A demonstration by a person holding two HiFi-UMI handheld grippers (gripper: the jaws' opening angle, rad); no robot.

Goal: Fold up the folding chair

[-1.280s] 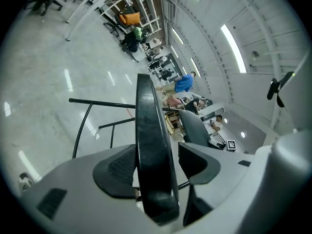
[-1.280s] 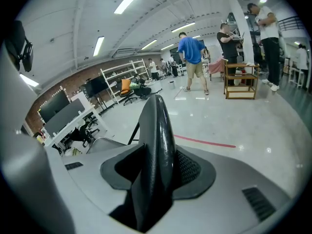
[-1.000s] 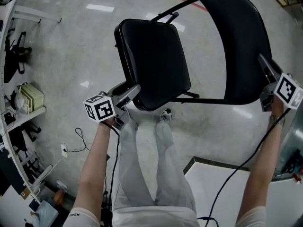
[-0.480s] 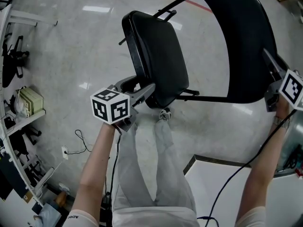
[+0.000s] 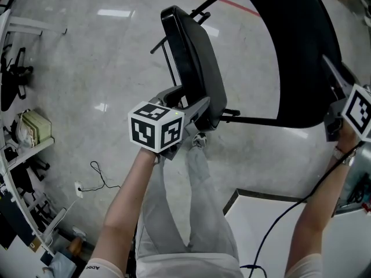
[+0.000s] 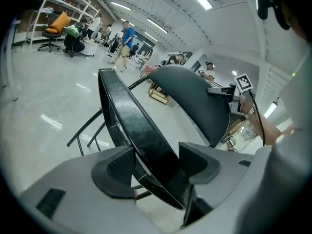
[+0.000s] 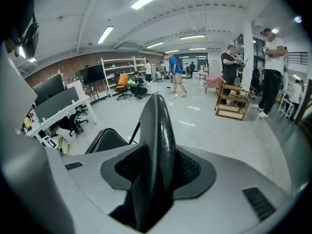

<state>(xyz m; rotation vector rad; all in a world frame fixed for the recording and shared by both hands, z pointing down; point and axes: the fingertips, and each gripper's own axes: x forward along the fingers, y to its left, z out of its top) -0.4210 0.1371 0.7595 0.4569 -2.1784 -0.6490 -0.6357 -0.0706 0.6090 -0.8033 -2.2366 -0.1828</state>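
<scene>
Chair stands on the floor (image 5: 87, 57) at 12 o'clock from the person, part folded. The seat (image 5: 194, 57) is tipped steeply on edge, not yet flat against the backrest (image 5: 295, 51) at 2 o'clock. Left gripper (image 6: 156, 162) clamps the seat's front rim. Right gripper (image 7: 156, 172) is closed on the backrest's edge.

Risks:
- The thick, smooth rim may slip from the wide-set left jaws and the seat drop back.
- The one-sided backrest hold may let the frame twist or skid.
</scene>
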